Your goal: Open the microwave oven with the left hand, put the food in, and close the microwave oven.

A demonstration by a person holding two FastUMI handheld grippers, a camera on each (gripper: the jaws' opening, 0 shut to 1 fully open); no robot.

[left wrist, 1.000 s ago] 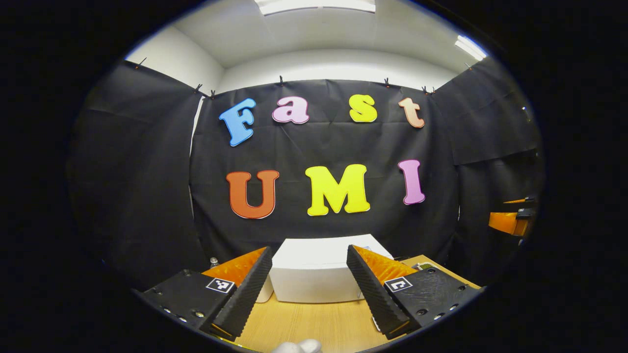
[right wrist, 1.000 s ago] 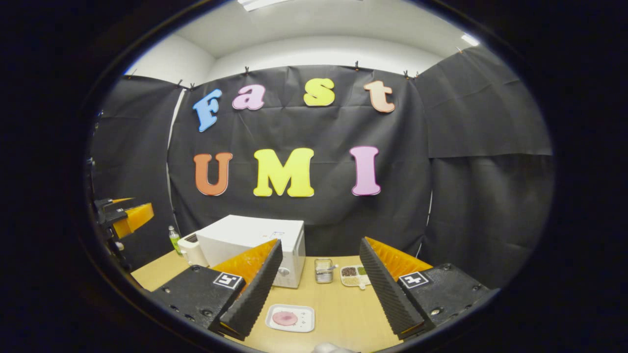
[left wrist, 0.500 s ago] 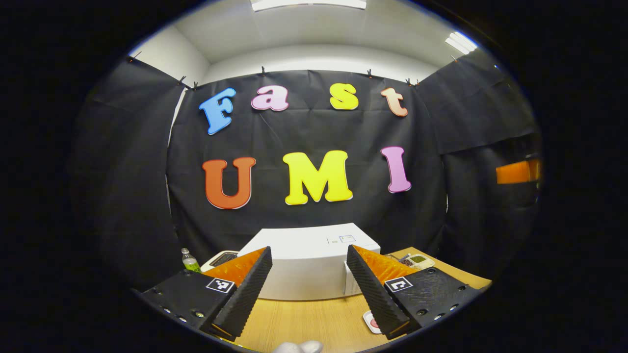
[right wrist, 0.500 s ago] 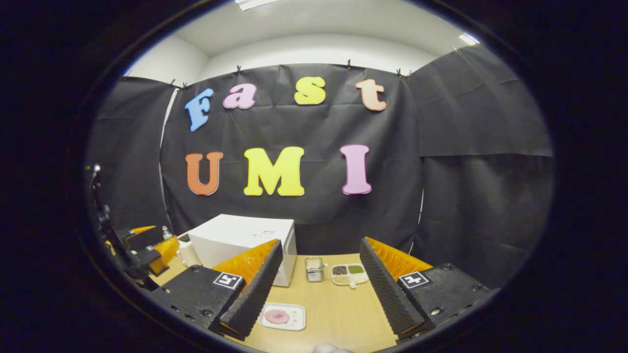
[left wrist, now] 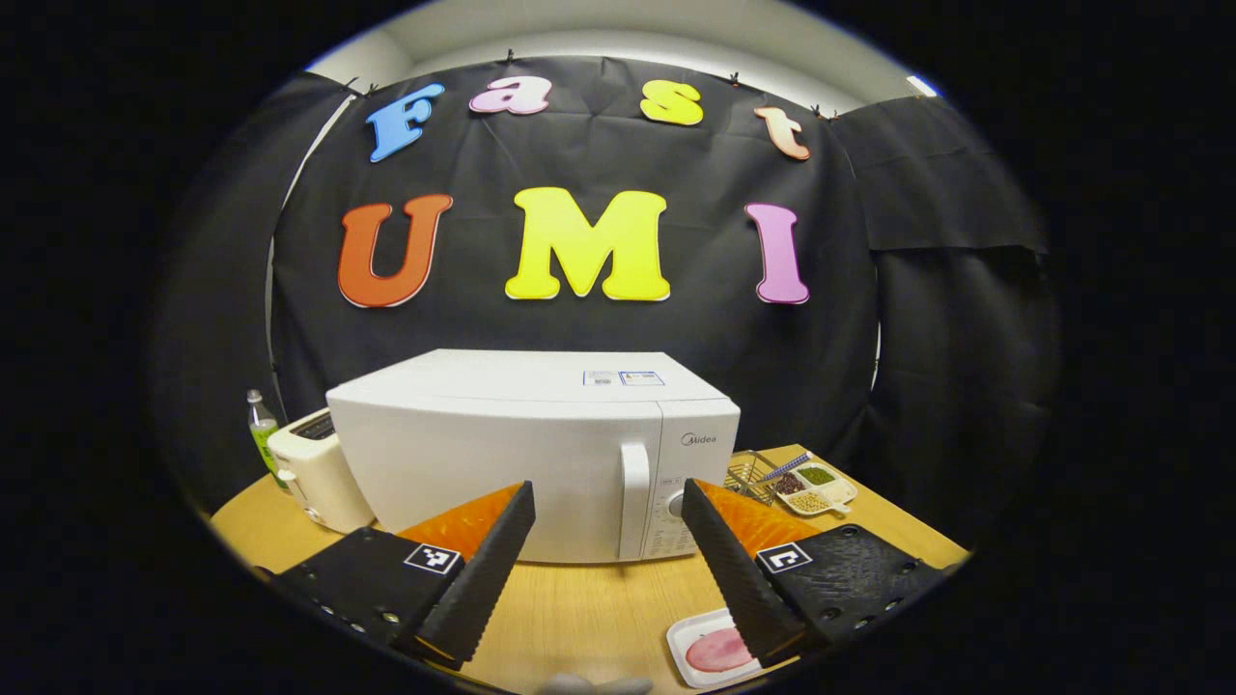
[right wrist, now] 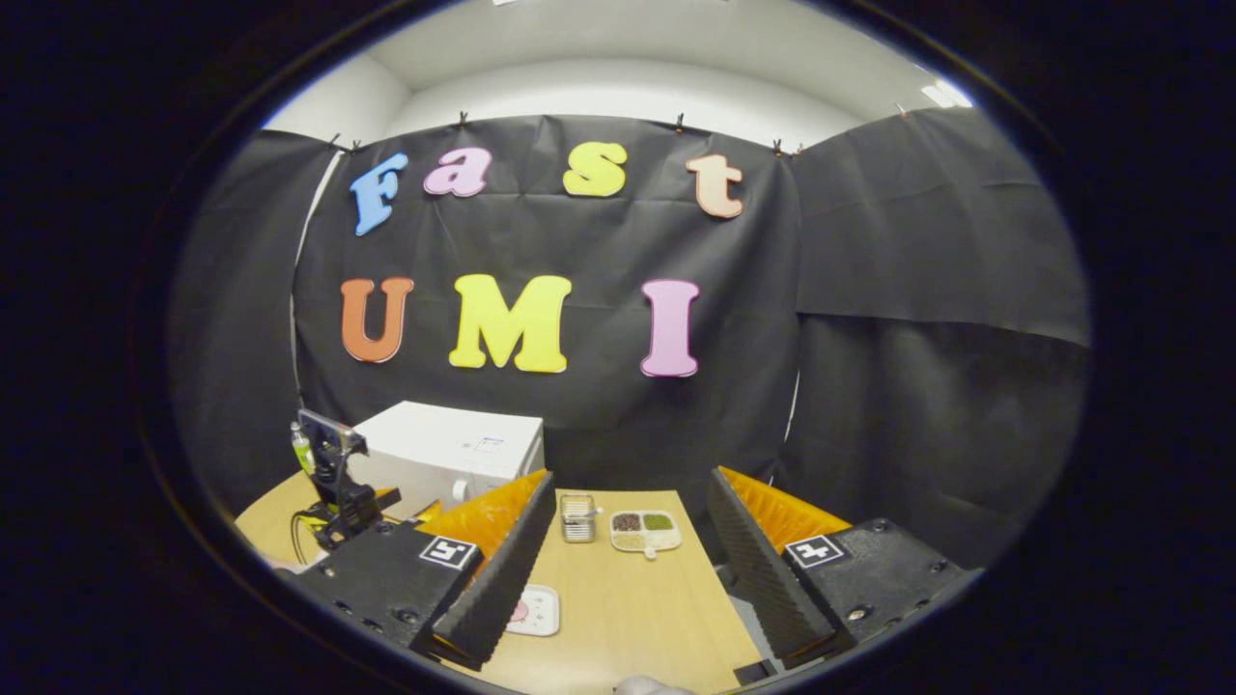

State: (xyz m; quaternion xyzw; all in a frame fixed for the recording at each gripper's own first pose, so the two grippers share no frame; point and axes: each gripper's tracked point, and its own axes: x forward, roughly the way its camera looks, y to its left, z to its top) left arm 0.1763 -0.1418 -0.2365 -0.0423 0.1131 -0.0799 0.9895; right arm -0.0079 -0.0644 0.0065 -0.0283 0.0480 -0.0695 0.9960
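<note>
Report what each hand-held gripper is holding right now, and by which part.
Nothing is held. The left hand-held gripper is open in front of the microwave, short of its handle. The right hand-held gripper is open above the table.

Recording booth, black cloth wall (left wrist: 232, 290), wooden table (left wrist: 599, 608)

The left gripper (left wrist: 608, 560) is held level with its two ridged wedge fingers (left wrist: 478, 579) spread wide apart, nothing between them. The right gripper (right wrist: 628, 569) is likewise held level, its ridged wedge fingers (right wrist: 502, 579) parted wide and gripping nothing.
</note>
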